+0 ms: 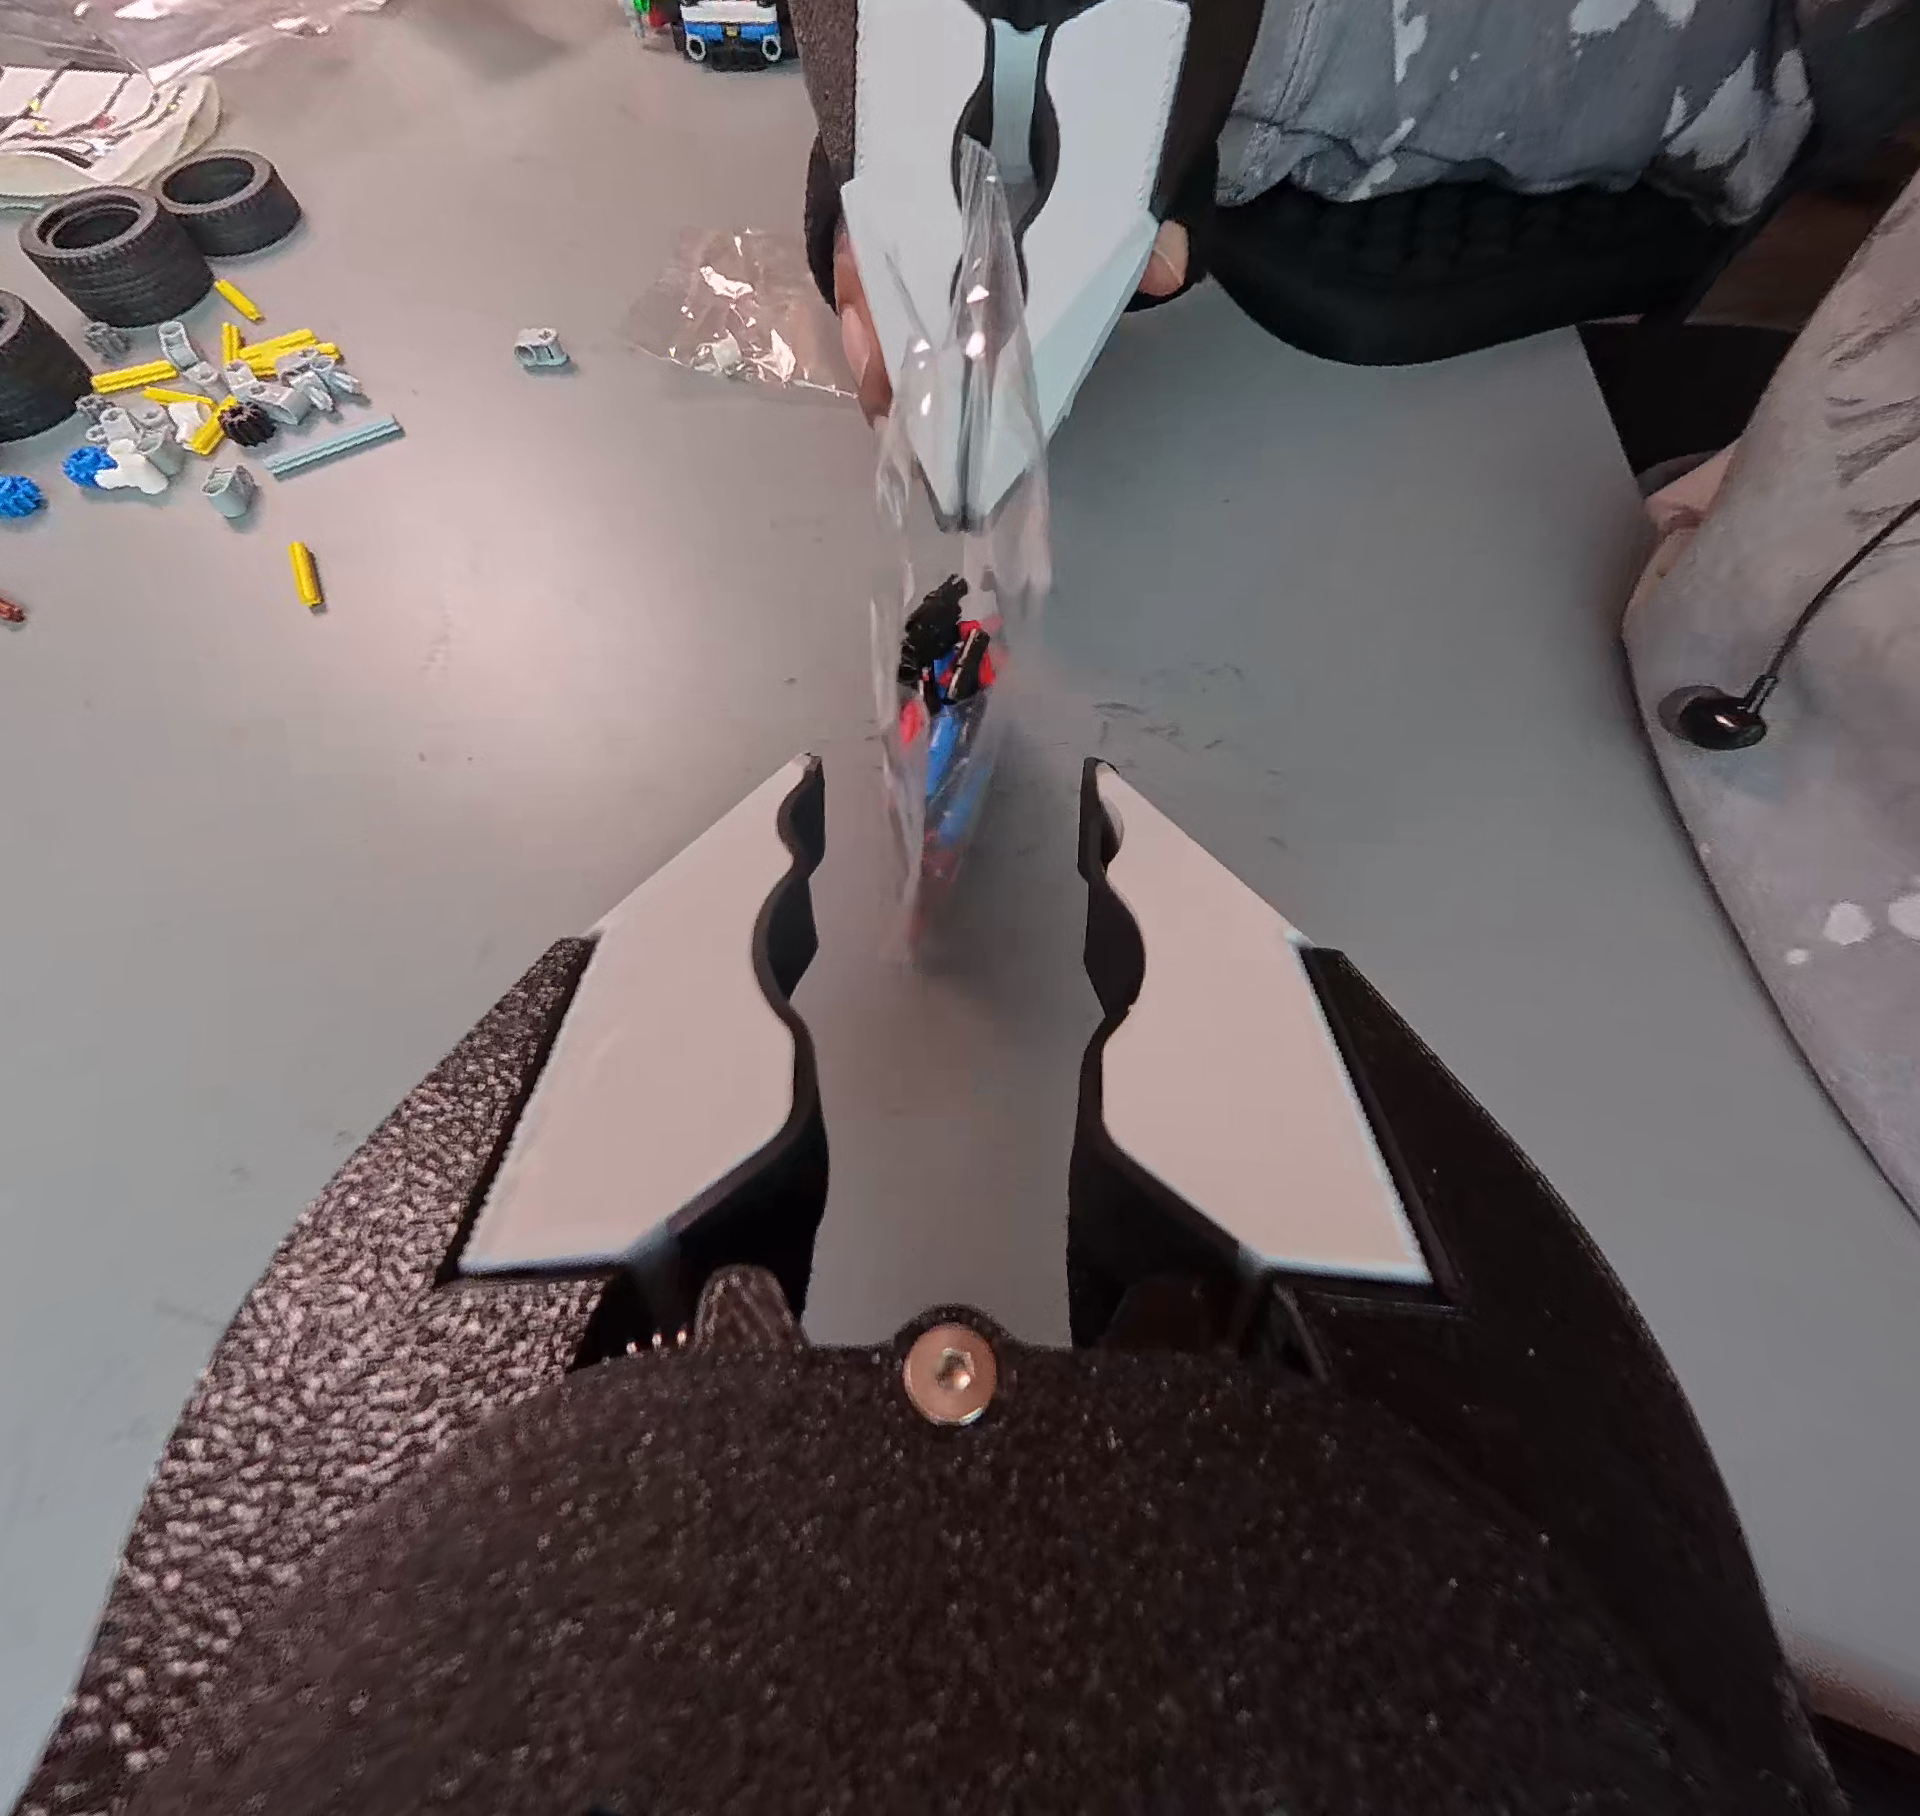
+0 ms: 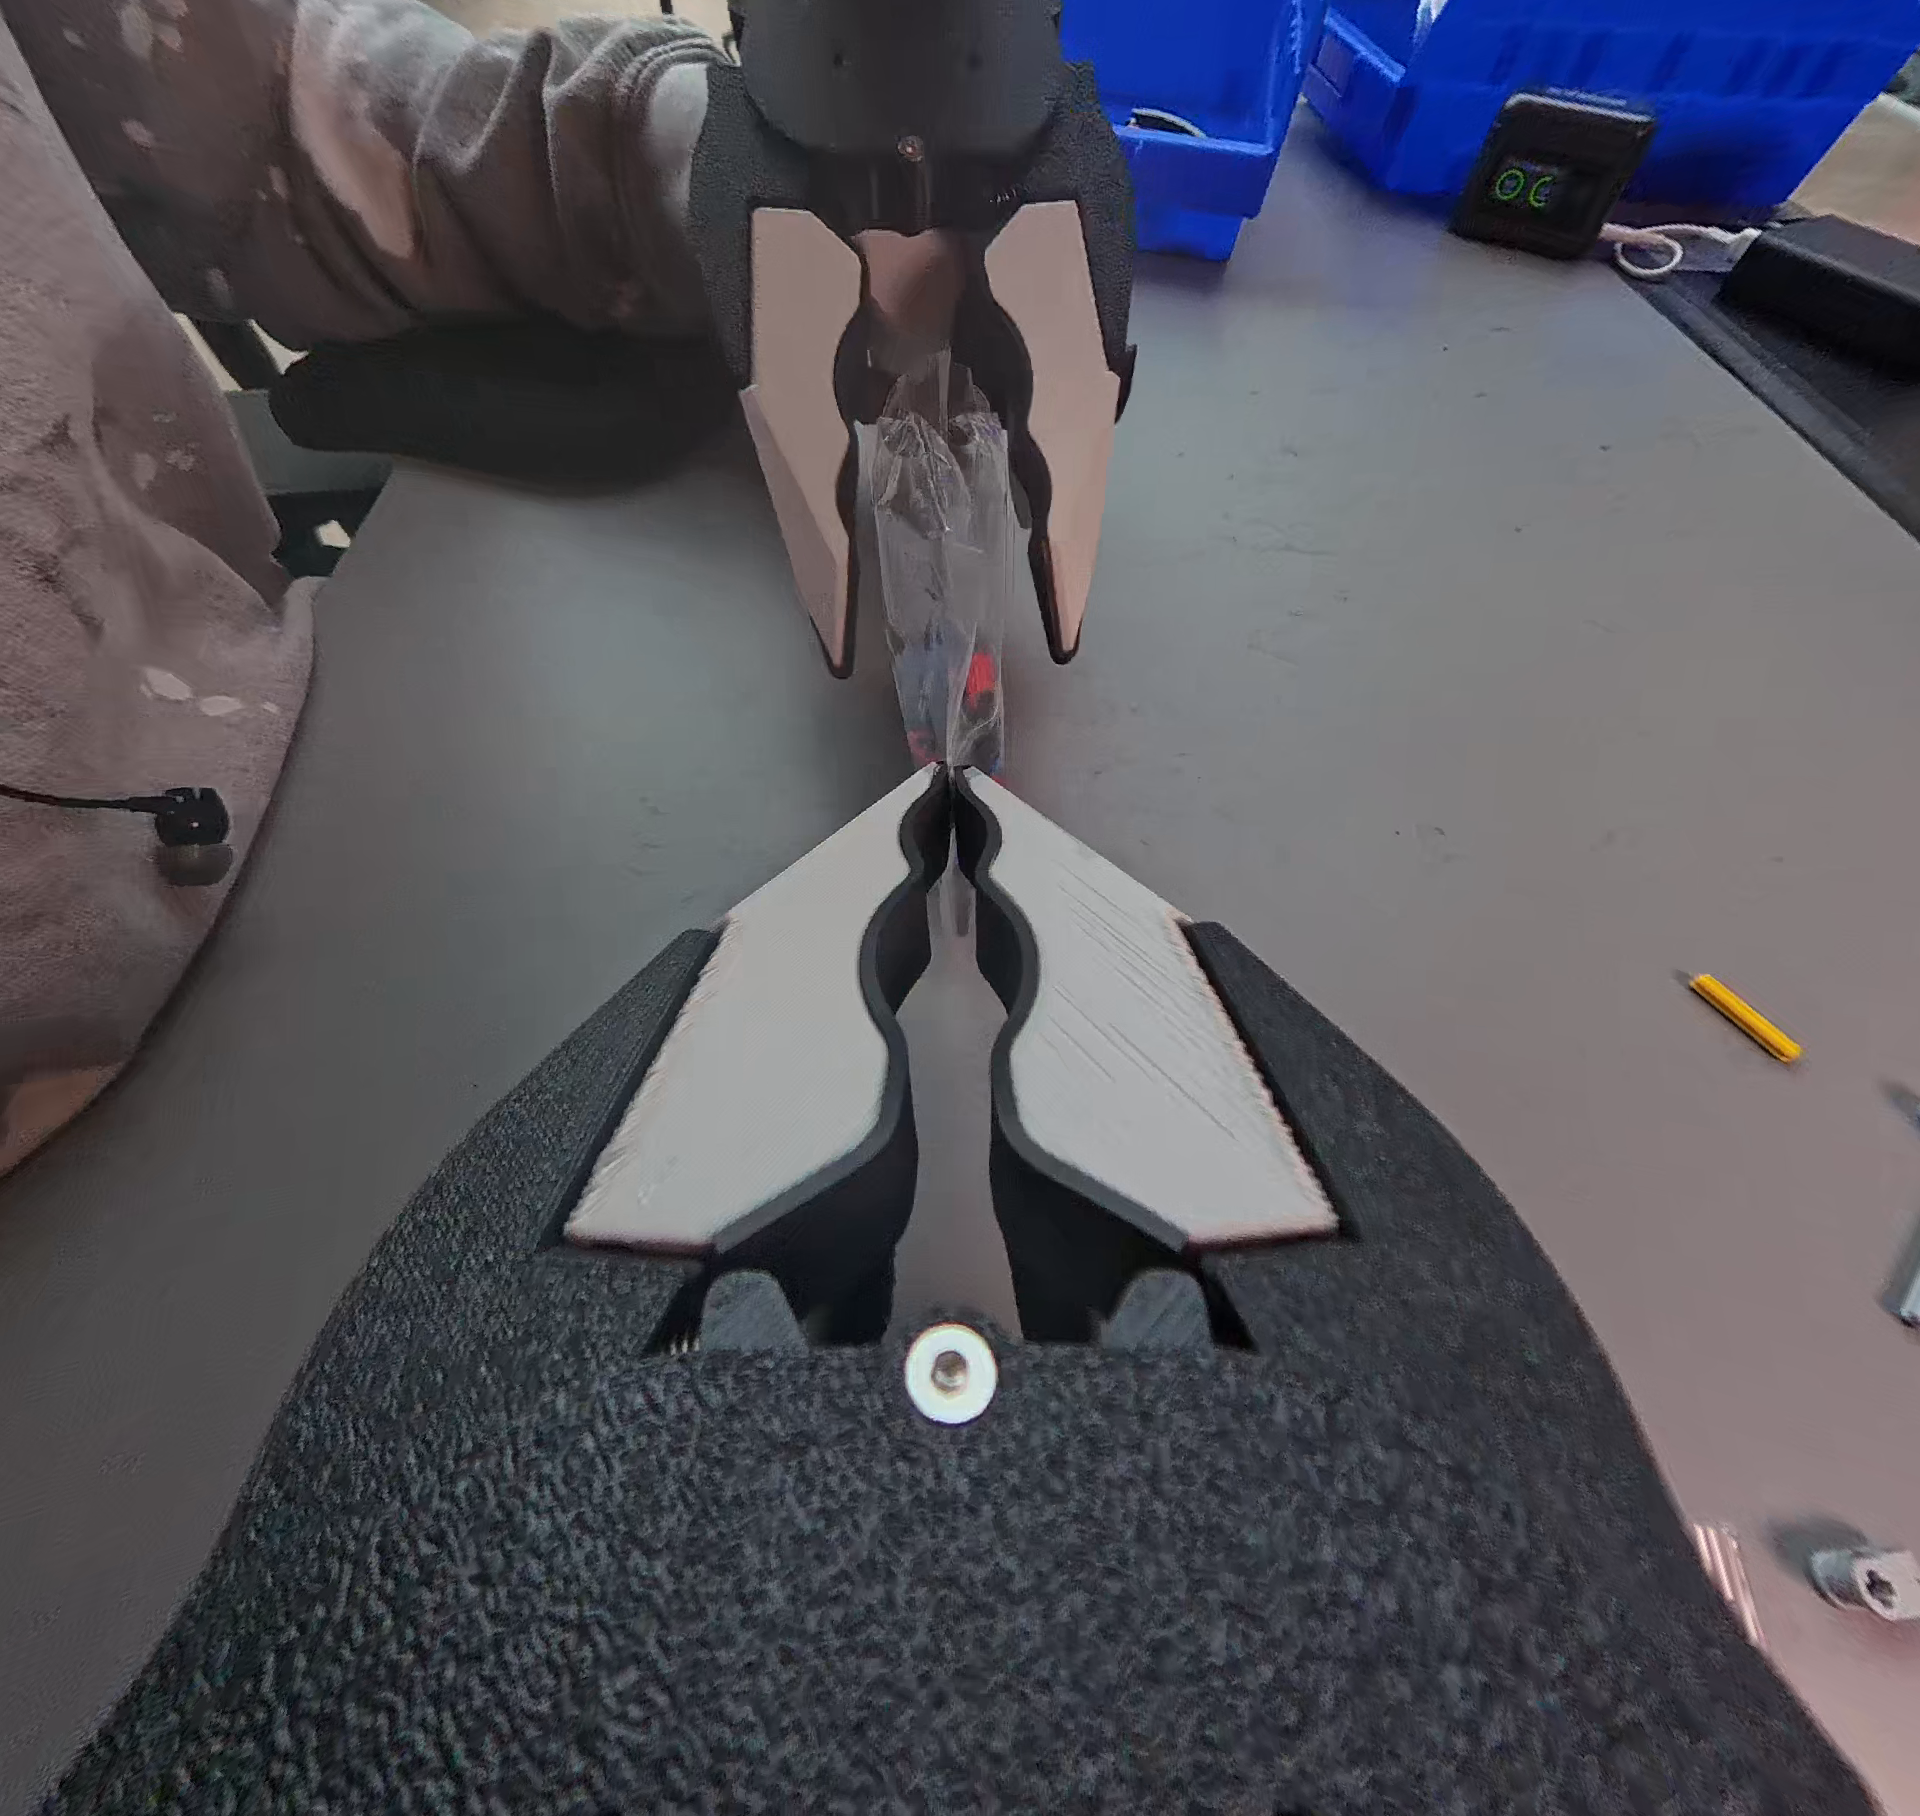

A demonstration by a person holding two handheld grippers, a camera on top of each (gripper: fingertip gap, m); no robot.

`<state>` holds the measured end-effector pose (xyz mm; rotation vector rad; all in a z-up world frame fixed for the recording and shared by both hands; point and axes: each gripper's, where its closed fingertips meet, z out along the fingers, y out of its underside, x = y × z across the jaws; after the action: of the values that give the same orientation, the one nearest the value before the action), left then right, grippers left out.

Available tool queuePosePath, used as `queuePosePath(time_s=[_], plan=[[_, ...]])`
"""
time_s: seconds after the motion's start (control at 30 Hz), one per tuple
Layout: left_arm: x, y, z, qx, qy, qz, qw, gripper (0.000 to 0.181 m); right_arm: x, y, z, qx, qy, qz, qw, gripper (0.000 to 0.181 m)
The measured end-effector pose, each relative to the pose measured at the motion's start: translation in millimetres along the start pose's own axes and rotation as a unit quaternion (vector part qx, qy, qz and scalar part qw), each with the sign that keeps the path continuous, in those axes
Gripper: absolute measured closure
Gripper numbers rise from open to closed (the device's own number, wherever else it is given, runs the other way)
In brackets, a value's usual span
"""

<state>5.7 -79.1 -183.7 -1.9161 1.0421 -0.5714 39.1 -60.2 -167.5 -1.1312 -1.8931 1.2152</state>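
A clear plastic bag [image 1: 951, 706] with small red, blue and black building parts hangs above the grey table [image 1: 468, 779]. My right gripper [image 2: 951, 774] is shut on one end of the bag [image 2: 940, 540]; in the left wrist view it [image 1: 966, 519] comes in from the top. My left gripper [image 1: 951, 764] is open, with the bag's filled end between its fingertips; I cannot tell whether they touch it. In the right wrist view the left gripper [image 2: 948, 660] stands open around the bag.
Black tyres [image 1: 114, 254], loose yellow, grey and blue parts [image 1: 208, 384], a yellow pin [image 1: 304, 573], an empty clear bag [image 1: 738, 312] and a part-built model [image 1: 717, 0] lie left. Blue bins [image 2: 1558, 31] and a black device [image 2: 1548, 177] stand farther off. A person's sleeves flank the grippers. Across from one pair of fingers to the other is roughly 5 cm. From either gripper's tips it is about 20 cm to the yellow pin [image 1: 304, 573]. It turns up in the right wrist view [image 2: 1734, 1003] as well.
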Motion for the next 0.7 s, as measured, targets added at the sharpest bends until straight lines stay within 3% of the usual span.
queuePosePath(time_s=[0.03, 0.13, 0.2, 0.37, 0.4, 0.47, 0.57, 0.63, 0.7], plan=[[-1.0, 0.0, 2.2, -0.001, -0.003, -0.001, 1.0, 0.134, -2.5, 0.6, 0.9, -0.003, -0.003, -0.01, 1.0, 0.181], [5.6, -7.5, 4.0, 0.019, 0.013, 0.007, 1.0, 0.169, -6.8, 2.9, 3.1, -0.013, -0.003, -0.032, 0.999, 0.181], [6.5, -6.4, 4.4, 0.015, 0.01, 0.022, 1.0, 0.178, -5.5, 3.0, 2.8, -0.014, 0.003, -0.033, 0.999, 0.179], [4.0, -5.6, 3.1, 0.017, 0.007, 0.008, 1.0, 0.179, -6.1, 2.5, 10.7, -0.021, 0.007, -0.031, 0.999, 0.148], [5.4, -5.8, 3.0, 0.018, 0.012, 0.005, 1.0, 0.177, -6.0, 2.6, 13.2, -0.024, 0.01, -0.033, 0.999, 0.149], [7.8, -6.4, 3.1, 0.02, 0.018, 0.005, 1.0, 0.169, -3.8, 2.4, 15.7, -0.027, 0.017, -0.034, 0.999, 0.176], [10.8, -11.9, 2.4, 0.032, 0.025, 0.002, 0.999, 0.149, -4.8, 1.4, 15.1, -0.023, 0.008, -0.029, 0.999, 0.181], [12.4, -11.3, 4.8, 0.027, 0.024, 0.01, 0.999, 0.151, -5.9, 1.8, 15.3, -0.024, 0.007, -0.033, 0.999, 0.181], [12.7, -8.5, 7.4, 0.02, 0.018, 0.021, 0.999, 0.172, -8.0, 2.3, 15.8, -0.026, 0.005, -0.04, 0.999, 0.181]])
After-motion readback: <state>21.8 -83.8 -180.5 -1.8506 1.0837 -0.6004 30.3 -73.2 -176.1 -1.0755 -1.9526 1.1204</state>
